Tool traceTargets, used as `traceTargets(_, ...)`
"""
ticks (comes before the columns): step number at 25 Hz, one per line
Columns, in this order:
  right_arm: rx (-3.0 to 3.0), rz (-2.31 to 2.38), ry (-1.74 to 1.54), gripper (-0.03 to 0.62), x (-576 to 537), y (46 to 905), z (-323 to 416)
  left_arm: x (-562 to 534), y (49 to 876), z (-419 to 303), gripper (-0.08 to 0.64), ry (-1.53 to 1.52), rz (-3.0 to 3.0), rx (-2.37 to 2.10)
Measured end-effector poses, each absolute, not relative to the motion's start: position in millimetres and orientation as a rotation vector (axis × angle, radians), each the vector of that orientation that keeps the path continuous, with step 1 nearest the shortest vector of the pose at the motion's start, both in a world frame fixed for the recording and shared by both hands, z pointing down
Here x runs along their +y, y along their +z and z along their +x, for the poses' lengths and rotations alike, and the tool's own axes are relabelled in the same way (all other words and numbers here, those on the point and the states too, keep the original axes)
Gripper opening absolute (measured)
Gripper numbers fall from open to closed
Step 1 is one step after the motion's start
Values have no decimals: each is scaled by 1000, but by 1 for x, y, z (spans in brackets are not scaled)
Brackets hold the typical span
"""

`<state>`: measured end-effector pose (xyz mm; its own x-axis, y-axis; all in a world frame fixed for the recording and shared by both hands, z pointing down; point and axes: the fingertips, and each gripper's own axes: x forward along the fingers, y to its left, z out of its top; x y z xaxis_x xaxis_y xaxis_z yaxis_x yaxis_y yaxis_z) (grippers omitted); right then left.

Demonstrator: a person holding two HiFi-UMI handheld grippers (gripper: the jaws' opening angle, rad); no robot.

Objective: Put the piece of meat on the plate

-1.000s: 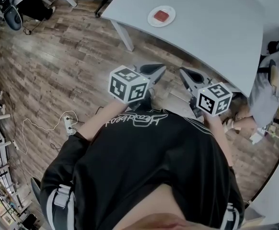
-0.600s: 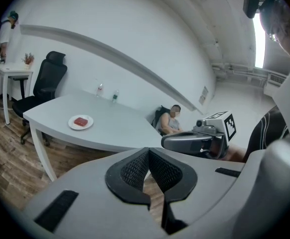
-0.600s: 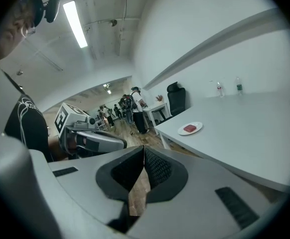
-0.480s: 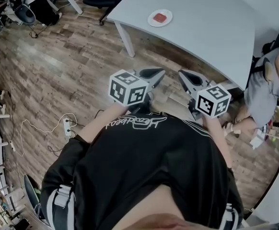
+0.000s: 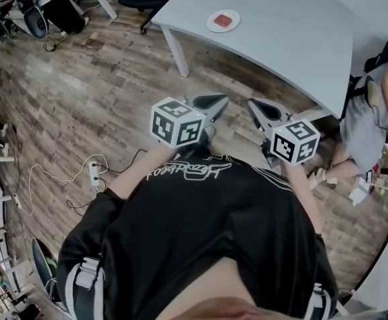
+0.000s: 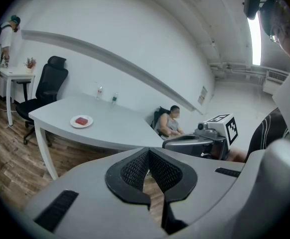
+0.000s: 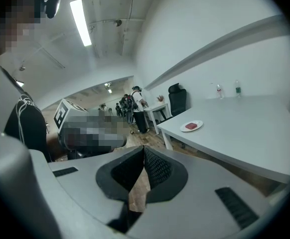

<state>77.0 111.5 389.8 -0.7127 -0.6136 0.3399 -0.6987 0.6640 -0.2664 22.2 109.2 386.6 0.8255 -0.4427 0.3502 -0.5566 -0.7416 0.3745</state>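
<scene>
Head view: a grey table point(image 5: 287, 32) fills the upper frame from twelve to two o'clock, above a wood floor point(image 5: 81, 99). At centre, short of the table, the left gripper point(image 5: 225, 99) and right gripper point(image 5: 251, 103) sit side by side, tips aimed toward twelve o'clock. Each gripper's fingers are pressed together at the tips, holding and touching nothing. A white plate point(image 5: 211, 24) lies at twelve o'clock near the table's left edge, with the red piece of meat point(image 5: 224, 20) on it.
</scene>
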Motion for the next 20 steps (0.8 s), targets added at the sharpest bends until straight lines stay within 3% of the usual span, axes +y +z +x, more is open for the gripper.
traceTargets(20,-2662,1065,541,8,136,386,80,128,379,26,8,326,2560,-743)
